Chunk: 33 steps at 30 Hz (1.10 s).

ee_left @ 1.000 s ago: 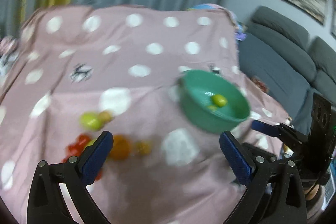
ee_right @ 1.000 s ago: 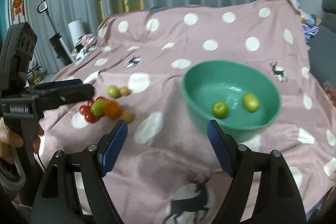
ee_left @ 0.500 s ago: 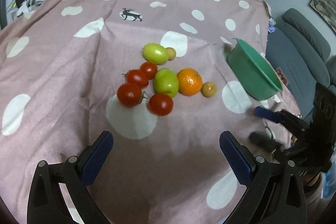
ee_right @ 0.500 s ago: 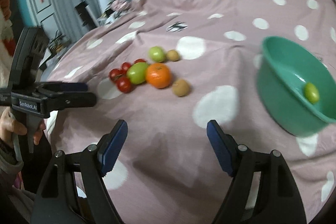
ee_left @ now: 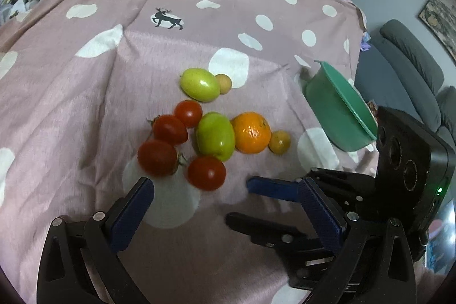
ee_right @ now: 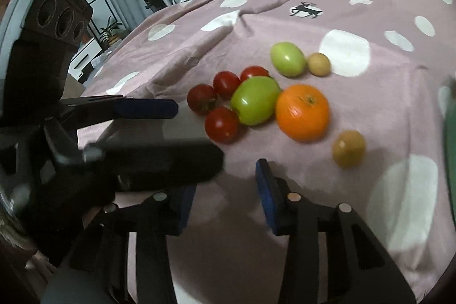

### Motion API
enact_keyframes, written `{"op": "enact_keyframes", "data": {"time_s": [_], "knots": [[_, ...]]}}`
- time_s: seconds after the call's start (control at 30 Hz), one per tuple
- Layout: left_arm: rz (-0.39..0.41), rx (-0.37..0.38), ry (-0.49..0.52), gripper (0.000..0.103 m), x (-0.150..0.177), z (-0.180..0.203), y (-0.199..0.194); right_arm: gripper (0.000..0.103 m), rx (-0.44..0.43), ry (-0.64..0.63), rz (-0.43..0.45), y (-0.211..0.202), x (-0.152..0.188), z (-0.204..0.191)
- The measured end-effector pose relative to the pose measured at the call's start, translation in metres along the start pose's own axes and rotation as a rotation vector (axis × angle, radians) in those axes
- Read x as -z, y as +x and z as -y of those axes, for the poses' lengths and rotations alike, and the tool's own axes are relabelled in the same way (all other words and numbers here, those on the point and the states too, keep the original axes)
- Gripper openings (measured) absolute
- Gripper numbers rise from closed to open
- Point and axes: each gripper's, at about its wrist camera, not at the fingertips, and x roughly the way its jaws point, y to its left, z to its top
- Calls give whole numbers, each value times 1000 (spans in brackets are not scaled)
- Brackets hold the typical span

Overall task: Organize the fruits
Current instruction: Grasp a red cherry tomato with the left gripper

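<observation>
The green bowl (ee_left: 340, 116) stands tilted on the pink spotted cloth (ee_left: 85, 110) at 3 o'clock of the fruit cluster, well apart from it. Its interior faces away in the left wrist view, so its contents cannot be determined; in the right wrist view only a blurred green sliver of it shows at the right edge.

The fruit lies on the cloth in one group: four red tomatoes (ee_left: 171, 130), a large green fruit (ee_left: 215, 136) touching an orange (ee_left: 251, 132), and a small brown fruit (ee_left: 279, 142) just beside the orange at 3 o'clock. A second green fruit (ee_left: 200, 84) with another small brown fruit (ee_left: 223, 84) touching it lies at 12 o'clock of the group.

The left tongs (ee_left: 225, 207) are released and wide, empty, with the nearest tomato just ahead of them. The right tongs (ee_right: 225, 195) are closing (nothing is between the pads), so they grasp no fruit. Each tool partly hides the other's lower body, and the right view is blurred at its lower left.
</observation>
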Motion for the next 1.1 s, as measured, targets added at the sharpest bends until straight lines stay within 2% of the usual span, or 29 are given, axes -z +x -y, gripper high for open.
{"op": "enact_keyframes", "data": {"time_s": [0.13,0.17,0.23,0.3,0.37,0.5,0.83,0.9,1.0,1.07,1.1], "knots": [[4,22,9,91,-3,-3,-4,41,14,-21,-3,5,-7,-4],[-1,35,10,77,-4,-3,-6,41,10,-17,-10,6,-7,-3],[-28,57,3,67,-6,-3,-6,41,4,-31,-12,6,-8,-5],[-45,37,6,67,-5,-4,-3,41,24,-42,-17,6,-7,-7],[-62,49,-1,67,-4,-3,0,41,33,-34,-24,5,-8,-5],[-52,58,16,67,-5,2,1,43,34,-43,-35,4,-13,-6],[-80,55,-44,66,-14,-15,19,43,45,-107,-105,23,-31,-13],[-83,63,-46,60,-15,-16,18,43,55,-123,-115,25,-34,-14],[-84,75,-49,54,-16,-18,17,37,66,-125,-119,26,-37,-13],[-84,88,-51,51,-15,-18,15,29,75,-121,-116,25,-37,-12],[-84,95,-52,48,-15,-18,14,29,70,-116,-113,24,-37,-11]]}}
